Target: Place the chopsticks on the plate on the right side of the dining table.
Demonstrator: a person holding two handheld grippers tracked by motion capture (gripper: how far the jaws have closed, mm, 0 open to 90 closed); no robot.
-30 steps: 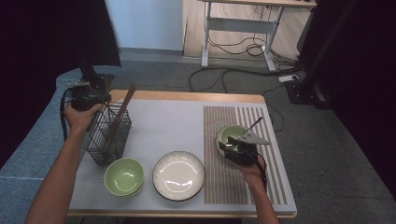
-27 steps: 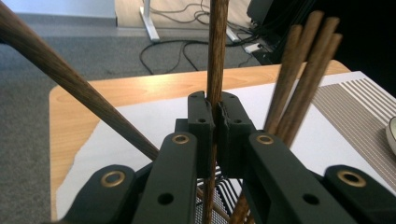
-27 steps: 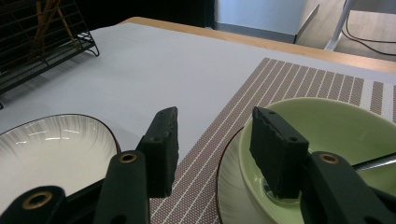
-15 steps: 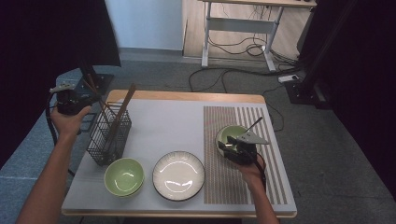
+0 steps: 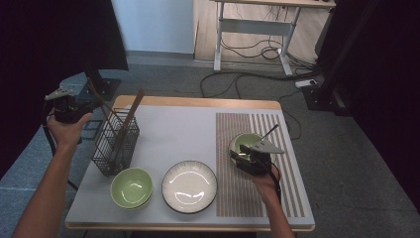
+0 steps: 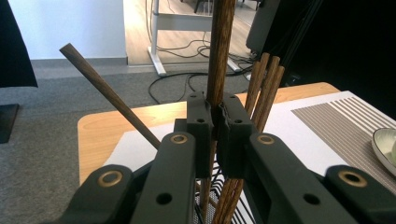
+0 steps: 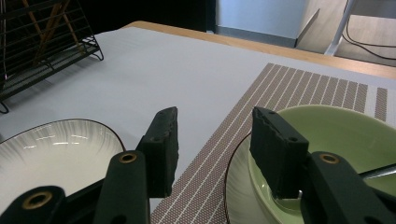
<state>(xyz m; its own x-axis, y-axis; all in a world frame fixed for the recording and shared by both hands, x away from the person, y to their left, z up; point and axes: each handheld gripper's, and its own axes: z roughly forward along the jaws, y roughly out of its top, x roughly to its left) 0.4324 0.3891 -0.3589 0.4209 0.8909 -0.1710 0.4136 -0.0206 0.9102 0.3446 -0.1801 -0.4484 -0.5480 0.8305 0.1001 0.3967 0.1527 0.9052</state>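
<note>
- Our left gripper (image 6: pixel 215 126) has its jaws clenched on one brown chopstick (image 6: pixel 221 51). The stick runs straight up between the pads and on below them toward the wire rack (image 5: pixel 116 144).
- In the high view the same gripper (image 5: pixel 67 106) sits off the table's left edge, with the chopstick (image 5: pixel 101 101) slanting from it toward the rack.
- Behind the jaws, more sticks (image 6: pixel 264 88) lean together; one loose stick (image 6: pixel 109 93) angles away to their left.
- We judge the chopstick light, stiff and smooth, so it may swivel or slide between flat pads. The hold looks mid-shaft, though the lower end is hidden, so we can't be sure.
- A grip nearer the thick end, square across the pads, should steady it.
- Our right gripper (image 7: pixel 212 149) has its jaws released, holding nothing. The right pad hangs over the rim of the green bowl (image 7: pixel 355 140), which sits on a plate (image 7: pixel 236 186); the left pad stands over the mat (image 7: pixel 299 93), with the white plate (image 7: pixel 60 149) farther left.
</note>
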